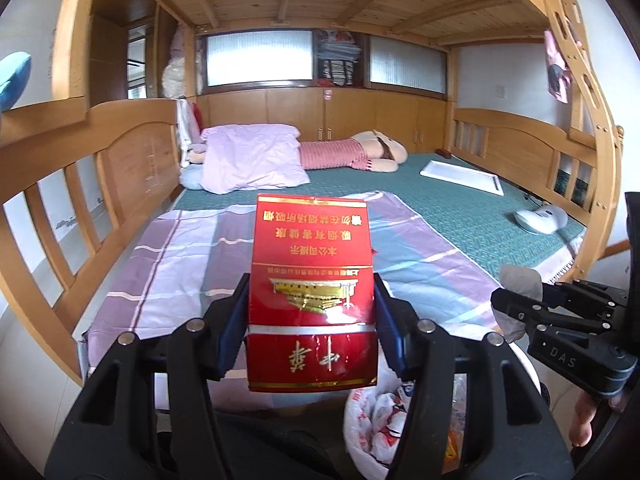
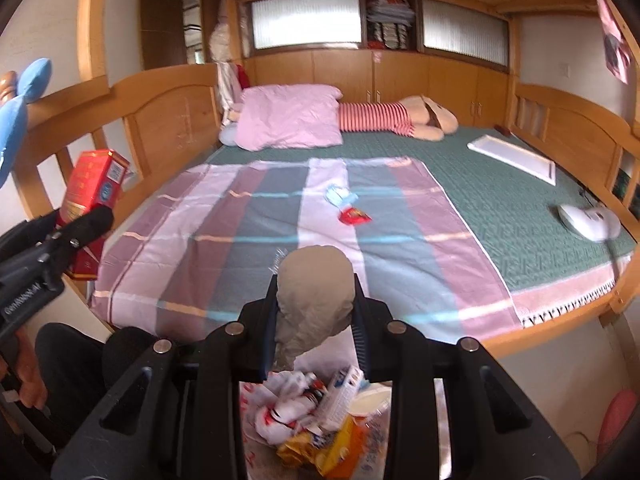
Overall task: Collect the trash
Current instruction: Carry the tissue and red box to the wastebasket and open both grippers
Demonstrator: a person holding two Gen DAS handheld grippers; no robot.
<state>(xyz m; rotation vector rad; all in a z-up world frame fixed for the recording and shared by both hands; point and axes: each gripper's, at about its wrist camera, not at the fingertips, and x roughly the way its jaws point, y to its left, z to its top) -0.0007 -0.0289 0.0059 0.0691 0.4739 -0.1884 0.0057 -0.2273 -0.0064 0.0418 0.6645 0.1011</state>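
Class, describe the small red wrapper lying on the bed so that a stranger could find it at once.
Start at the bed and its striped sheet. Near the sheet's middle lie two scraps side by side. The red wrapper is the nearer one, bright red and crumpled, beside a pale blue scrap.

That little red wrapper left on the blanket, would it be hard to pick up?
Probably fiddly: the red wrapper lies flat on the soft blanket, so fingers may pinch cloth too. It looks thin and crinkled, likely very light and floppy. Its glossy surface might slip.
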